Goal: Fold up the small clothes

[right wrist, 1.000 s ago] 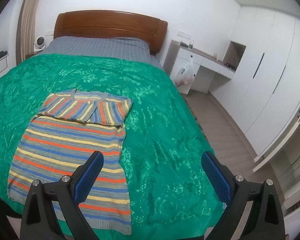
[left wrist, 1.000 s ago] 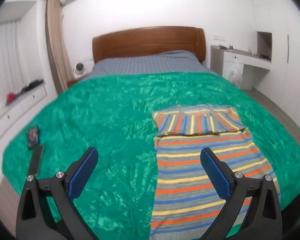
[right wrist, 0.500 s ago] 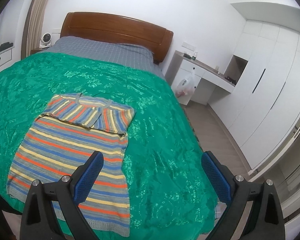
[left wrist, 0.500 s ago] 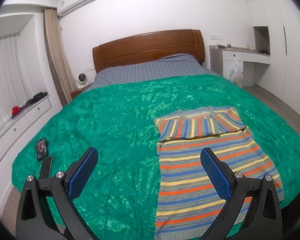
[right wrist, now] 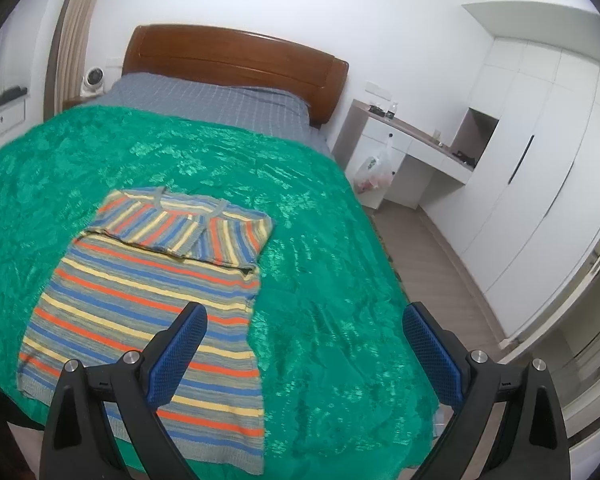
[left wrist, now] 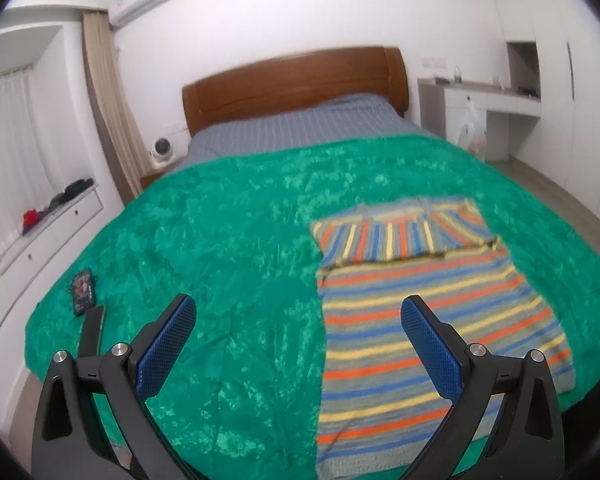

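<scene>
A striped knit sweater [left wrist: 424, 312] in orange, blue, yellow and grey lies flat on the green bedspread [left wrist: 228, 248], its sleeves folded in across the chest. It also shows in the right wrist view [right wrist: 148, 300]. My left gripper [left wrist: 298, 344] is open and empty, held above the bed's near edge, left of the sweater's middle. My right gripper [right wrist: 304, 350] is open and empty, above the sweater's lower right corner and the bedspread [right wrist: 332, 300] beside it.
A phone [left wrist: 82, 287] and a dark flat object [left wrist: 92, 326] lie at the bed's left edge. Wooden headboard [left wrist: 296, 80] at the back. A white desk [right wrist: 412, 148] with a hanging bag [right wrist: 374, 168] and wardrobes [right wrist: 540, 184] stand to the right. Drawers [left wrist: 40, 240] run along the left.
Both grippers have drawn back and risen away from the bed, so the sweater looks smaller and farther. Both stay open. The sweater has not moved.
</scene>
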A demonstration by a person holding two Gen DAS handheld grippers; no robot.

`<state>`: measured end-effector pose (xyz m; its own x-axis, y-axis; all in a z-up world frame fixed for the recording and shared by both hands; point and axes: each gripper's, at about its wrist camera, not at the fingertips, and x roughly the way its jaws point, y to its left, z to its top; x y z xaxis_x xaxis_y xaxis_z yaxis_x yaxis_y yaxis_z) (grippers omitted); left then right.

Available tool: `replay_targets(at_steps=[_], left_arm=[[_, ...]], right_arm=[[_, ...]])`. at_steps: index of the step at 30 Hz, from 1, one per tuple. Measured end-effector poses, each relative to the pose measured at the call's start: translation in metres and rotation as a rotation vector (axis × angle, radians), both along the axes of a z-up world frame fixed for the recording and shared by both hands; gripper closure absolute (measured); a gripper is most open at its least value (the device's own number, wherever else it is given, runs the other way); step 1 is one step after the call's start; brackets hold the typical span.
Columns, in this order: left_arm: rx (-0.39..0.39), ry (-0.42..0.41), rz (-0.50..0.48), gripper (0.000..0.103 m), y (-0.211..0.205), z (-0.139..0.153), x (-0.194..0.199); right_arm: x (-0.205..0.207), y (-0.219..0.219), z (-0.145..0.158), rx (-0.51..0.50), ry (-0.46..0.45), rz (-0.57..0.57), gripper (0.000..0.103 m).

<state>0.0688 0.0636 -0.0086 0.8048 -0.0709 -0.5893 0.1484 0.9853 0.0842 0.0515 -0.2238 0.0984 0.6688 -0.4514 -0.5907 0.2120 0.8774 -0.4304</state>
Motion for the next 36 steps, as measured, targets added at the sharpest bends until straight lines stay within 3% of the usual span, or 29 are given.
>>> replay_targets(at_steps=[1,4,7,11,13,15,18,20,21,22,24,26,28,32,36], left_arm=[[0.004,0.024,0.000,0.000,0.003,-0.009,0.002],[-0.011,0.223,-0.005,0.001,0.024,-0.070,0.012],[-0.067,0.424,-0.005,0.002,0.041,-0.128,0.013],[-0.080,0.539,-0.034,0.003,0.035,-0.169,0.006],[-0.073,0.569,-0.082,0.012,0.023,-0.178,0.004],[-0.066,0.581,-0.129,0.022,0.011,-0.180,0.002],[-0.043,0.599,-0.133,0.027,0.002,-0.187,0.005],[-0.093,0.640,-0.134,0.058,0.005,-0.192,0.007],[-0.110,0.656,-0.137,0.091,0.006,-0.193,0.008],[-0.126,0.672,-0.142,0.097,0.008,-0.194,0.008],[-0.156,0.679,-0.142,0.101,0.013,-0.189,0.008],[-0.234,0.695,-0.138,0.102,0.021,-0.178,0.009],[-0.314,0.690,-0.135,0.102,0.030,-0.166,0.014],[-0.490,0.609,-0.122,0.102,0.045,-0.124,0.055],[-0.515,0.488,-0.120,0.102,0.035,-0.091,0.122]], right_arm=[[-0.001,-0.004,-0.002,0.043,-0.004,0.029,0.006],[-0.009,-0.021,-0.019,0.156,0.019,0.102,0.006],[-0.021,-0.041,-0.058,0.223,0.120,0.118,0.006],[-0.038,-0.068,-0.131,0.407,0.347,0.112,0.007],[-0.044,-0.082,-0.162,0.509,0.430,0.079,0.019],[-0.045,-0.095,-0.183,0.608,0.469,0.041,0.026],[-0.039,-0.104,-0.193,0.691,0.461,0.028,0.034],[-0.032,-0.104,-0.203,0.726,0.486,0.023,0.050],[-0.029,-0.103,-0.211,0.749,0.521,0.030,0.074],[-0.026,-0.103,-0.215,0.754,0.545,0.032,0.096],[-0.027,-0.103,-0.217,0.760,0.567,0.025,0.096],[-0.031,-0.108,-0.208,0.794,0.543,0.028,0.096],[-0.031,-0.118,-0.192,0.887,0.483,0.026,0.096],[-0.016,-0.133,-0.160,1.010,0.342,0.070,0.096],[0.040,-0.140,-0.133,0.974,0.219,0.142,0.096]])
